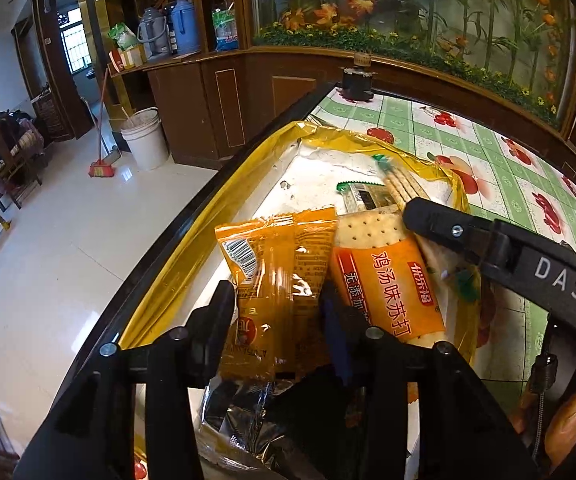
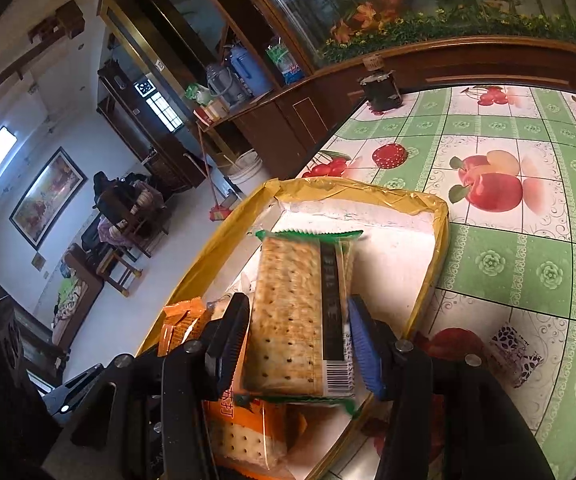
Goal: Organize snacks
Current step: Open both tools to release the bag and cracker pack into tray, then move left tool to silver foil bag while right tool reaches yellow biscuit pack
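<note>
A shallow white box with a yellow taped rim (image 1: 192, 216) (image 2: 442, 232) lies at the table's left edge. My left gripper (image 1: 280, 312) is shut on an orange snack packet (image 1: 276, 280) and holds it over the box. An orange soda cracker pack (image 1: 384, 280) (image 2: 248, 436) lies in the box beside it. My right gripper (image 2: 300, 332) is shut on a green-edged cracker pack (image 2: 304, 316) over the box; it also shows in the left wrist view (image 1: 380, 192), under the right gripper's finger (image 1: 448, 228).
The table has a green checked fruit-print cloth (image 2: 528, 208). A small purple-patterned packet (image 2: 518, 354) lies on it to the right of the box. A dark round object (image 2: 380, 92) stands at the far corner. A wooden cabinet (image 1: 216, 92) stands behind; the floor (image 1: 48, 260) drops away on the left.
</note>
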A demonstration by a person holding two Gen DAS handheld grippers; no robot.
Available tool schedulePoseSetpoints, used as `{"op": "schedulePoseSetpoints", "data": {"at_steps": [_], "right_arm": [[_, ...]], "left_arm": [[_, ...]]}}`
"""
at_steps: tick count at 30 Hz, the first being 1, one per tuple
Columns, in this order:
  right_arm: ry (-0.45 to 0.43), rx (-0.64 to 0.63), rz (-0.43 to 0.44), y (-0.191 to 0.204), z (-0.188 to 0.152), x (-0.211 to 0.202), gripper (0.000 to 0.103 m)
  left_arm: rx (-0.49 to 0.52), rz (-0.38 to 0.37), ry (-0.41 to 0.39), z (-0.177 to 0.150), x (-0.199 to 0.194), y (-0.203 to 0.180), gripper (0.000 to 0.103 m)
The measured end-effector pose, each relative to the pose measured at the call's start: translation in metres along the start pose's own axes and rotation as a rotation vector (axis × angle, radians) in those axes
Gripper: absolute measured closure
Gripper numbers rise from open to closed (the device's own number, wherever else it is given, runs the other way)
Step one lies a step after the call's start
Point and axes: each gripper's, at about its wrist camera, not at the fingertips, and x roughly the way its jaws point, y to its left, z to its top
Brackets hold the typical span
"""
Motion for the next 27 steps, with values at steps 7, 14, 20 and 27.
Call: {"op": "schedulePoseSetpoints", "data": {"at_steps": [7, 14, 20, 27], "right_arm": [[-0.051, 0.018, 0.000, -0.005, -0.002, -0.027, 0.045], [-0.094, 0.028, -0.013, -0.013, -0.008, -0.066, 0.044], [-0.130, 0.059, -0.054, -0.038, -0.023, -0.108, 0.043], [-0.173, 0.103, -0.145, -0.082, -0.044, -0.166, 0.038]], "left_arm": [[-0.011, 0.036, -0.067, 0.000, -0.024, 0.001, 0.026], [0.004, 0.034, -0.089, -0.001, -0.042, -0.005, 0.024], [0.012, 0.010, -0.110, -0.003, -0.058, -0.015, 0.024], [0.051, -0.020, -0.129, -0.006, -0.074, -0.044, 0.024]]}}
